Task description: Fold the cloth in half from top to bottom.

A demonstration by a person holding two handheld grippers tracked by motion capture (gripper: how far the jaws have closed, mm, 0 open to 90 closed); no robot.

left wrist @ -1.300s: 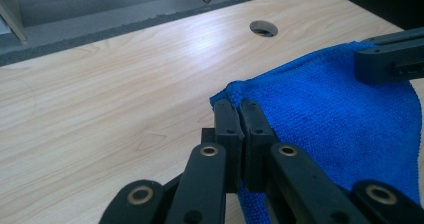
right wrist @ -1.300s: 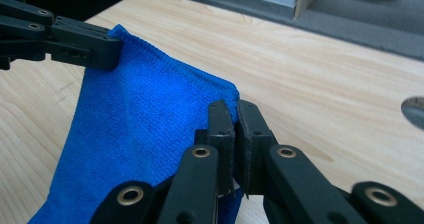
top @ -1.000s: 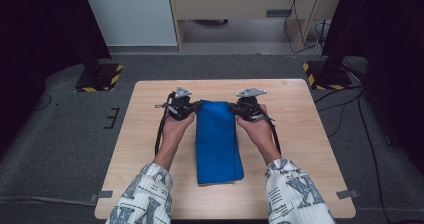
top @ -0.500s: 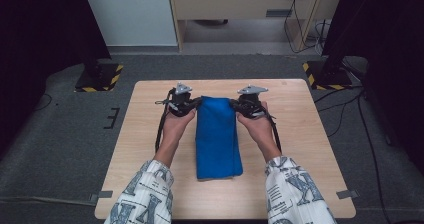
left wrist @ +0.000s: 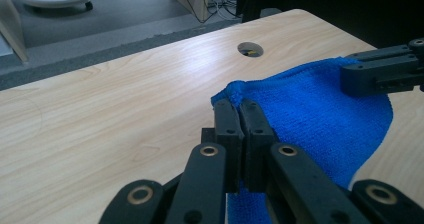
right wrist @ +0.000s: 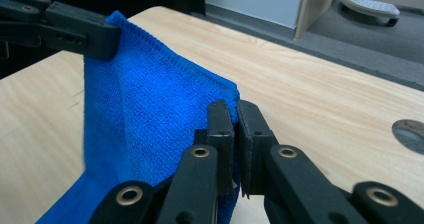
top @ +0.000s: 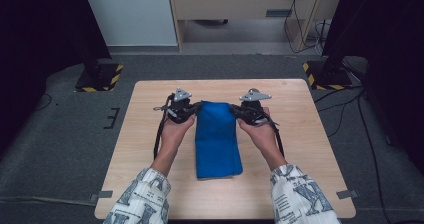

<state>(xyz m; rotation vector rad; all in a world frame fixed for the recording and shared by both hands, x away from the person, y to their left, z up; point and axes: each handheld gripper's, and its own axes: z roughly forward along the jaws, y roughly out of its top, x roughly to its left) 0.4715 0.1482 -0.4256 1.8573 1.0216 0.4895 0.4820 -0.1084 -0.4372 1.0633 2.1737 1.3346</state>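
Cloth corners are hard to see, because each one is tucked between black jaws that hide the pinched bit. The blue towel [top: 217, 139] lies in the middle of the wooden table [top: 300, 134], folded into a long strip that runs from its lifted far end back toward the person. Its near end lies flat on the wood.

The left gripper [top: 196, 109] has its jaws pressed tight on the far left corner of the towel [left wrist: 310, 114]. The right gripper [top: 234, 109] is closed just as tight on the far right corner. Between them the far edge is held up off the table, and the towel [right wrist: 145, 119] sags down from it.

The towel is soft and fuzzy, with tiny loops and a stitched edge. The table is smooth, pale wood with thin lines in it, and it has a small round hole [left wrist: 249, 49] near its far side; the hole [right wrist: 411, 131] is cut off at the picture's edge in the right gripper view. The jaws are hard, flat, black bars with round metal pins. The person's patterned sleeves [top: 142, 196] are cut off at the bottom of the high view.
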